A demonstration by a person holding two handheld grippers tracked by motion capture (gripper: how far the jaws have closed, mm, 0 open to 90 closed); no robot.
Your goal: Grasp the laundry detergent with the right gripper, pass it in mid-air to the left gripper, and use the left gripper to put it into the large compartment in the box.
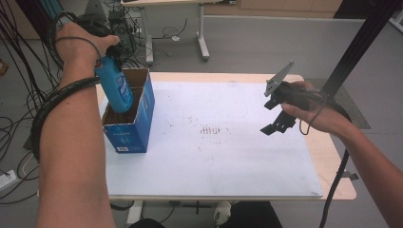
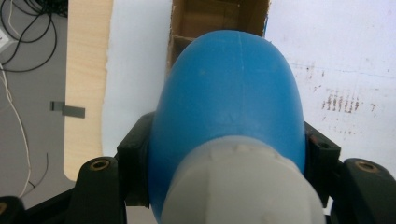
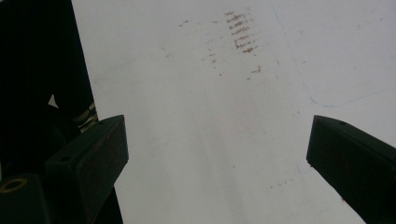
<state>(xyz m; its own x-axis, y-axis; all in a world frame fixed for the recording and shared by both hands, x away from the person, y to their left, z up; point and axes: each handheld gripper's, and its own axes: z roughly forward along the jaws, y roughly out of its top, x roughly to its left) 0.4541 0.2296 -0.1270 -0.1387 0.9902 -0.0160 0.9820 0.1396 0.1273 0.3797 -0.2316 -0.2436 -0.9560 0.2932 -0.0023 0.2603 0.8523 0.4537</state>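
- Left forearm (image 1: 71, 156): seen in the high view rising from the bottom edge along the left side of the desk, wrapped by a black cable.
- Desk (image 1: 332, 161): light wood top, largely covered by a white sheet (image 1: 214, 166) marked with brownish smudges (image 1: 212, 129) near its middle.
- Right gripper (image 1: 275, 124): held by the right hand (image 1: 316, 111) above the right part of the white sheet; a grey 3-cornered plate is carried on top. In the right gripper view its 2 black fingers (image 3: 93, 149) are spread wide apart, nothing between them, with the smudged sheet below.
- Blue cardboard box (image 1: 135, 123): stood on the left part of the sheet, top open, brown interior visible.
- Blue bottle (image 1: 115, 88): held tilted above the open box, its lower end at or just inside the opening; whether the box is touched cannot be told.
- Left gripper (image 2: 229, 154): gripped by the left hand (image 1: 81, 42); in the left gripper view its 2 fingers are pinched against both sides of the blue bottle, whose grey cap end is nearest the camera.
- Floor (image 1: 247, 47): grey, beyond the desk, with loose cables at the left and table legs at the far end.
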